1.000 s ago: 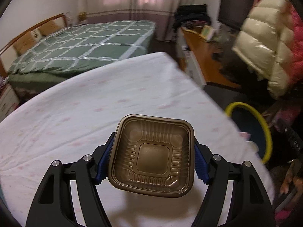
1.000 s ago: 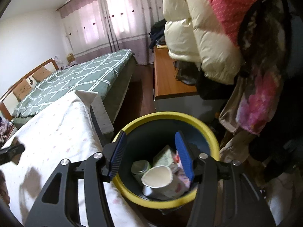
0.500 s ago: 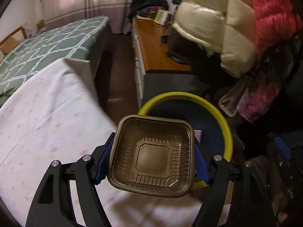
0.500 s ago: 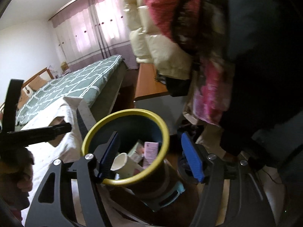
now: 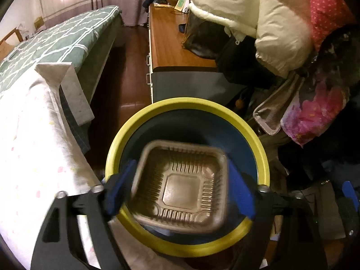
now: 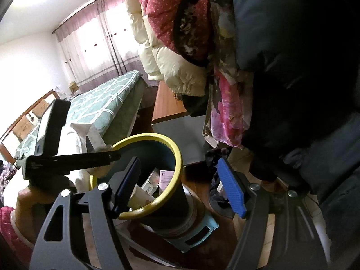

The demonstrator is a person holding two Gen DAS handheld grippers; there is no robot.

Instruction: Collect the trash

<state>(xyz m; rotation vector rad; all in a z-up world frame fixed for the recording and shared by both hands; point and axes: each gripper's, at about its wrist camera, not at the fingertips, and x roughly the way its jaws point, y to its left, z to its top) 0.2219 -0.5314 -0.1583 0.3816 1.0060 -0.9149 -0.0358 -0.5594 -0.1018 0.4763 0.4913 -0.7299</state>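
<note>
In the left wrist view a brown plastic tray (image 5: 180, 186), blurred by motion, hangs between my left gripper's (image 5: 180, 191) blue pads, right over the mouth of the yellow-rimmed dark blue trash bin (image 5: 186, 105). The pads stand slightly apart from the tray's sides, so the gripper looks open. In the right wrist view my right gripper (image 6: 180, 186) is open and empty, beside the bin (image 6: 173, 148), which holds a cup and cartons. The left gripper's black frame (image 6: 67, 157) reaches over the bin's rim there.
A white-sheeted table (image 5: 27, 146) lies left of the bin. A wooden cabinet (image 5: 171, 51) stands behind it. Hanging coats (image 5: 281, 22) crowd the right side. A green quilted bed (image 5: 56, 40) is at the far left.
My left gripper swung right from over the table to above the bin and its pads have spread off the tray. My right gripper pulled back and to the right of the bin.
</note>
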